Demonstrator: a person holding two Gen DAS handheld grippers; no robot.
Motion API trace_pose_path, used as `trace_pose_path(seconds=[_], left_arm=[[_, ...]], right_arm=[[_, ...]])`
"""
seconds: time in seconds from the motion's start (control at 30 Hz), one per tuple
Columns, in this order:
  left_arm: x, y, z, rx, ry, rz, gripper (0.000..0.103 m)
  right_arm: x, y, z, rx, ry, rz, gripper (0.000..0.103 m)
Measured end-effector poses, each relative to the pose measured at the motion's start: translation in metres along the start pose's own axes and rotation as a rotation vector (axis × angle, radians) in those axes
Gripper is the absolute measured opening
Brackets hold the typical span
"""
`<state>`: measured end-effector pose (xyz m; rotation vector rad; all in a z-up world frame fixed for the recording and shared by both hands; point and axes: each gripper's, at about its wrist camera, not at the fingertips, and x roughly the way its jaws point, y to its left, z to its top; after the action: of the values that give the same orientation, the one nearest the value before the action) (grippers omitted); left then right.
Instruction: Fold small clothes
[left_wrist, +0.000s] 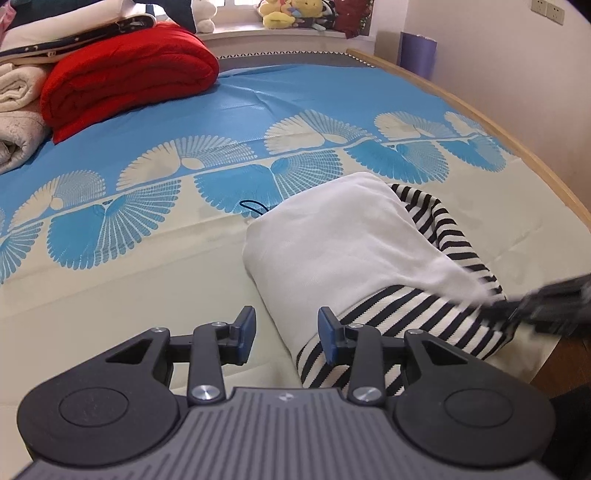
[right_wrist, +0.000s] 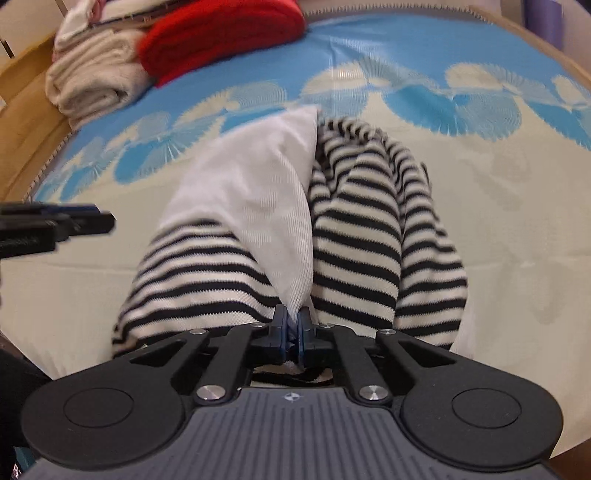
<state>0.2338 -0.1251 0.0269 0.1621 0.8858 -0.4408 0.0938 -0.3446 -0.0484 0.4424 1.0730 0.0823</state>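
Blue-and-cream bedspread (left_wrist: 155, 266) underneath, red quilt (left_wrist: 125, 81) and towels (right_wrist: 92, 81) stacked far back. Striped top (right_wrist: 362, 236) with white cloth (left_wrist: 343, 243) bunched mid-bed. Right gripper (right_wrist: 294, 325) pinched tight on white cloth; left gripper (left_wrist: 287, 332) part open, empty, just beside.

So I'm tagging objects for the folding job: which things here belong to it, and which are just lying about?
In the job: striped garment; its white panel; right claw, shut on it; left claw, open.

Lying about: red quilt; cream blankets; plush toys.
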Motion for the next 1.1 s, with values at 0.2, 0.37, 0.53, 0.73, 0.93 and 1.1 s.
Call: trace_pose_path(seconds=[0.2,0.37,0.53,0.73,0.93,1.1], left_arm=[[-0.004,0.001,-0.001,-0.019,-0.017,-0.037,0.041],[-0.005,-0.011,0.000,-0.002,-0.025,-0.100,0.041],[0.001,-0.032,-0.004,0.023,0.004,-0.198,0.043],[0.016,-0.047,-0.011,0.045,0.060,-0.267,0.046],[0.049,-0.055,-0.024,0.101,0.193,-0.116,0.046],[0.049,-0.046,-0.018,0.027,0.198,-0.140,0.045]], right_arm=[[-0.081,-0.041,0.015,0.203,-0.267,0.065,0.004],[-0.114,-0.074,0.004,0.292,-0.324,-0.054,0.003],[-0.072,-0.096,-0.011,0.305,-0.053,-0.223,0.003],[-0.033,-0.091,-0.010,0.263,0.074,-0.300,0.005],[-0.056,-0.084,-0.004,0.287,-0.081,-0.309,0.035],[-0.061,-0.080,0.003,0.281,-0.151,-0.139,0.045]])
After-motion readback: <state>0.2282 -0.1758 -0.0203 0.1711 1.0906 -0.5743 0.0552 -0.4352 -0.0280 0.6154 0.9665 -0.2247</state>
